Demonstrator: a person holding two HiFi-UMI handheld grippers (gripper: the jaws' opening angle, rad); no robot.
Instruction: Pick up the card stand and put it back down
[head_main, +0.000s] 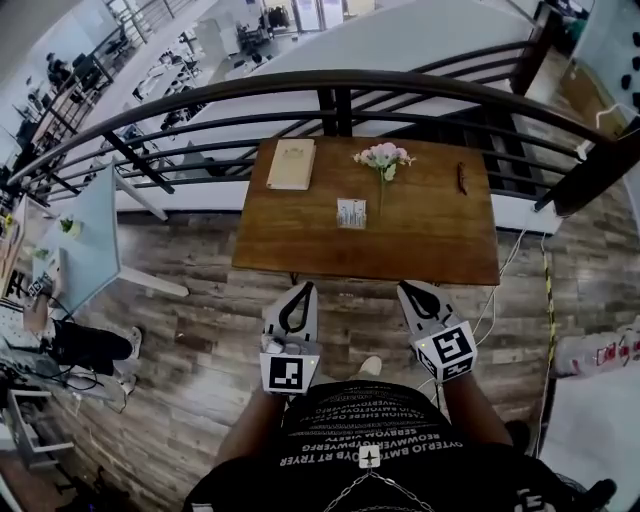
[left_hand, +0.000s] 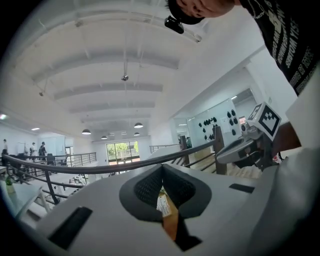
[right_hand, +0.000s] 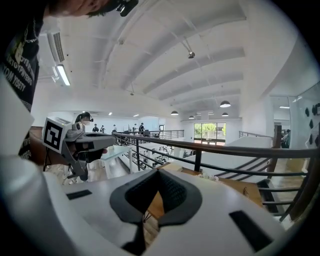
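Note:
The card stand (head_main: 351, 213), a small white upright card, is in the middle of the brown wooden table (head_main: 300, 245). In the head view both grippers hover short of the table's near edge, over the floor. My left gripper (head_main: 305, 290) and my right gripper (head_main: 408, 290) are both shut and hold nothing. In the left gripper view the shut left gripper (left_hand: 162, 167) points at the card stand (left_hand: 163, 204), which shows through the gap under its tips. The right gripper (right_hand: 159, 172) is shut too, with the table's wood (right_hand: 155, 205) showing below it.
On the table there are also a tan booklet (head_main: 291, 164) at the back left, pale pink flowers (head_main: 383, 157) behind the card stand and a small dark object (head_main: 462, 178) at the right. A dark metal railing (head_main: 340, 85) runs behind the table. Wood-plank floor (head_main: 200, 330) lies in front.

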